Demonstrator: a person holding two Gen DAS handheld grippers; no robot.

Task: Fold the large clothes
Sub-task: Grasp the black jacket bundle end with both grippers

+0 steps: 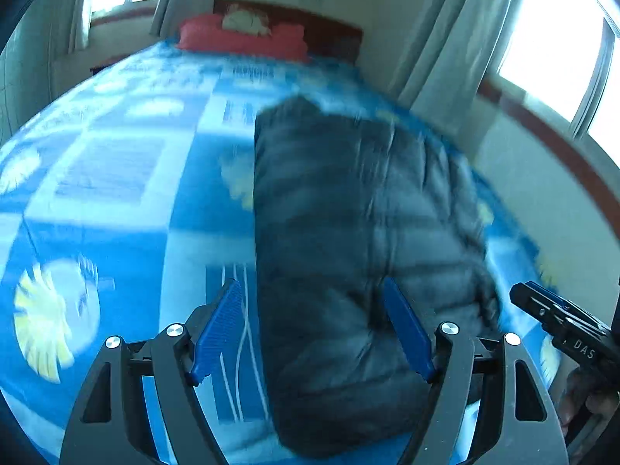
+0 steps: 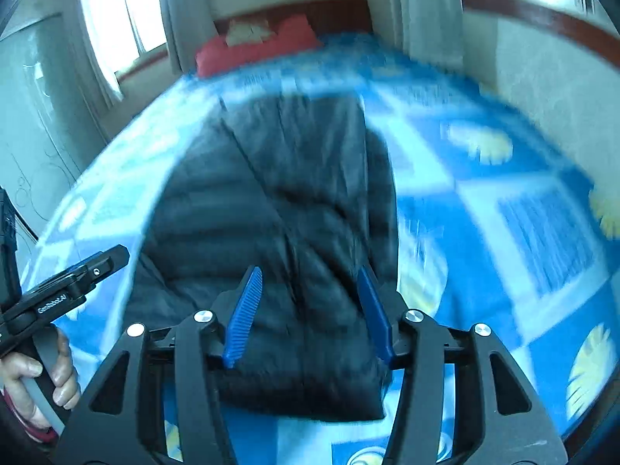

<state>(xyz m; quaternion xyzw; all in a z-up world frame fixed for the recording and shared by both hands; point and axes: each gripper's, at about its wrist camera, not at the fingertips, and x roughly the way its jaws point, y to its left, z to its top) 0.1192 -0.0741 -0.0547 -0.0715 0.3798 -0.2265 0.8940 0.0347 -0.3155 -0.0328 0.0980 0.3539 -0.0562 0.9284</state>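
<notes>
Now the dark puffy jacket [image 1: 348, 232] lies folded long on the blue bed [image 1: 116, 178], at twelve o'clock from both grippers. Left gripper [image 1: 314, 325] and right gripper [image 2: 310, 310] hang apart, holding nothing. Next, I think, grab the near end and fold it over.

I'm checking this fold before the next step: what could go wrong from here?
1. The dark puffy jacket lies near the bed's edge; a tug could slide it off.
2. Its padding looks springy, so the fold may open again.
3. Both tongs, left and right, stand open and hold nothing; both views are blurred, so a grab may miss.
</notes>
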